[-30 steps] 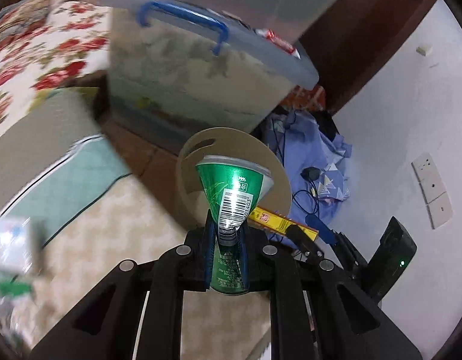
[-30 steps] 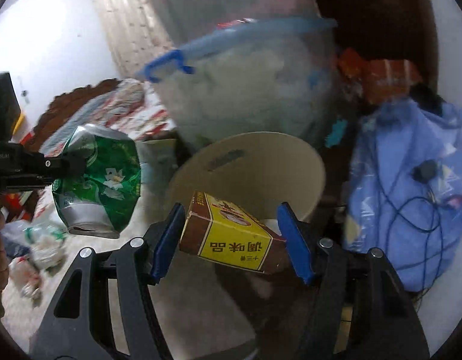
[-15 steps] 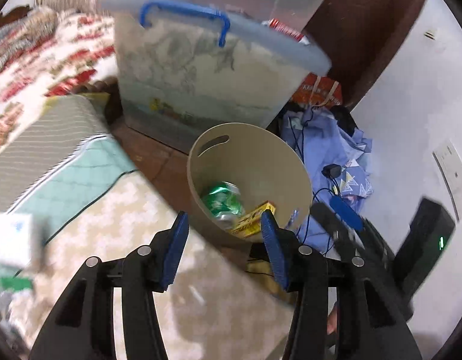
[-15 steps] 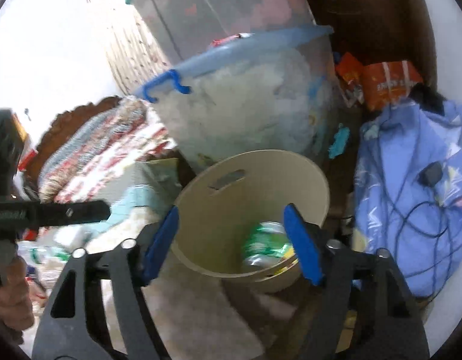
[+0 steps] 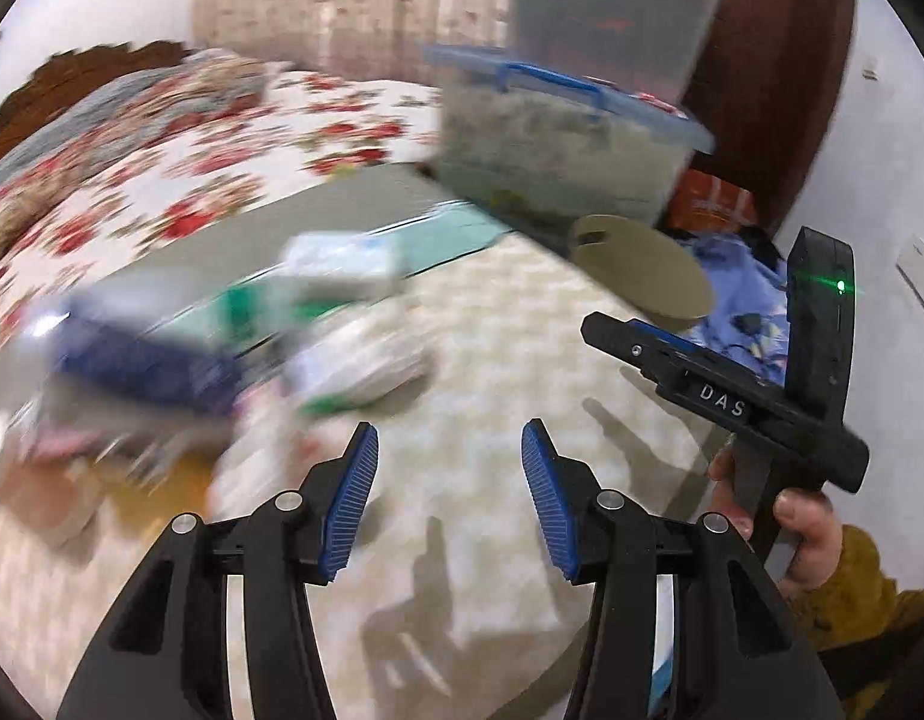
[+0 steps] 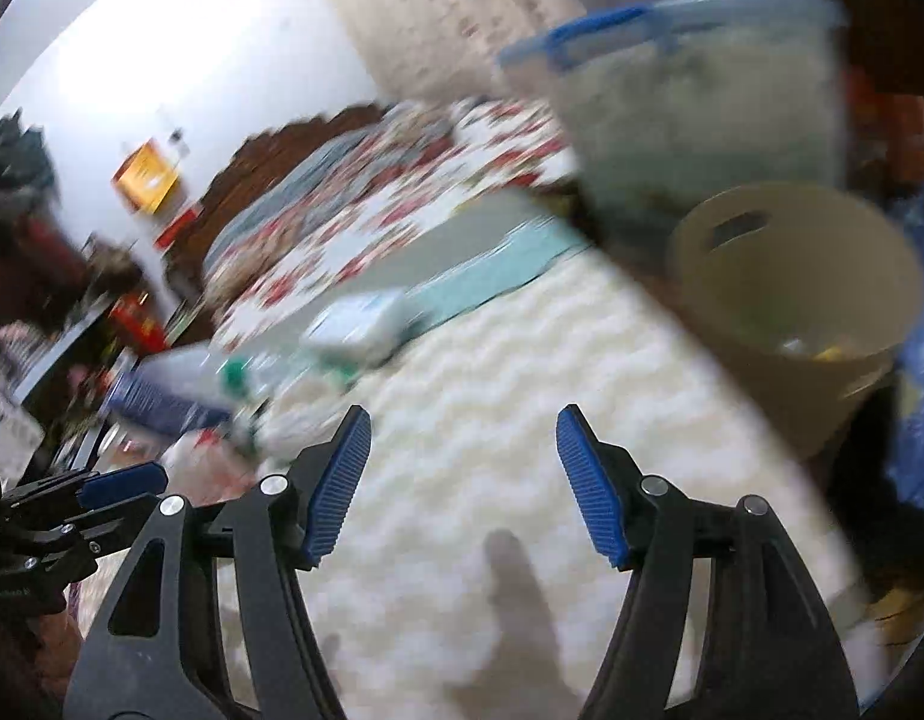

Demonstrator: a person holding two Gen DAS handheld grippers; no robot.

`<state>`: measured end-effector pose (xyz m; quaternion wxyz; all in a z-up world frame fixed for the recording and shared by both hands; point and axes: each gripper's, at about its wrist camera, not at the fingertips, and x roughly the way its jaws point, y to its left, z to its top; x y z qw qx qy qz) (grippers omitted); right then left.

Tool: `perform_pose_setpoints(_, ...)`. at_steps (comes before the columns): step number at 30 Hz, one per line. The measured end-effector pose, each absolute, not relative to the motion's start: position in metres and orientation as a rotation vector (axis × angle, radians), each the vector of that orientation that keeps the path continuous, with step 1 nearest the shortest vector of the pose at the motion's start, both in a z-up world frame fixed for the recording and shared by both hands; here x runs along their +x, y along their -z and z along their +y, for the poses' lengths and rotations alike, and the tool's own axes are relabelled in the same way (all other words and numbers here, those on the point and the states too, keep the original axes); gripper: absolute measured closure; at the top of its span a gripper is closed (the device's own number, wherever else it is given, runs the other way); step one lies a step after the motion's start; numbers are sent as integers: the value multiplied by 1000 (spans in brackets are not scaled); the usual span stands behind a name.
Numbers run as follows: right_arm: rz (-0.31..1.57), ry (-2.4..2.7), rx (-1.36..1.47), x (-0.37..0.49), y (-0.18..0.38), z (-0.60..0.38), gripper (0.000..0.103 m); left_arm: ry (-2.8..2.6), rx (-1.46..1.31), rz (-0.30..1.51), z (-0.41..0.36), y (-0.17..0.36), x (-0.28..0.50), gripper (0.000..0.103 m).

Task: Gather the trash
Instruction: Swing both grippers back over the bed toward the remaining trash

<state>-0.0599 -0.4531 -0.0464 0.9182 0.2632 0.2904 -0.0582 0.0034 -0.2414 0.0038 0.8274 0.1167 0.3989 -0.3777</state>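
My left gripper (image 5: 450, 498) is open and empty above the pale patterned bed cover (image 5: 492, 360). My right gripper (image 6: 462, 480) is open and empty over the same cover (image 6: 522, 372); it also shows in the left wrist view (image 5: 618, 330). The beige trash bin (image 5: 642, 267) stands beyond the bed edge; in the right wrist view the bin (image 6: 792, 276) holds trash at its bottom. Blurred litter lies to the left: a white box (image 5: 342, 261), a crumpled white packet (image 5: 366, 366) and a blue packet (image 5: 144, 360). The white box (image 6: 360, 324) and blue packet (image 6: 162, 402) also show in the right wrist view.
A clear storage box with blue handle (image 5: 558, 138) stands behind the bin, another tub stacked on it. A floral quilt (image 5: 162, 168) covers the bed's far side. Blue cloth with cables (image 5: 744, 300) lies right of the bin by the white wall.
Both grippers let go of the green can and the yellow-brown box, which dropped into the bin. Both then swung left, away from the bin, toward the litter on the bed.
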Motion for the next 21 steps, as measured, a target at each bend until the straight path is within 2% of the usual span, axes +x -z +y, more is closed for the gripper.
perform_pose_setpoints(8,708,-14,469,-22,54,-366,37,582,128,878,-117,20,22,55)
perform_pose_setpoints(14,747,-19,477,-13,61,-355,37,483,61,874,-71,34,36,55)
perform_pose_setpoints(21,765,-41,666,-12,76,-384,36,467,34,865,-57,45,39,55)
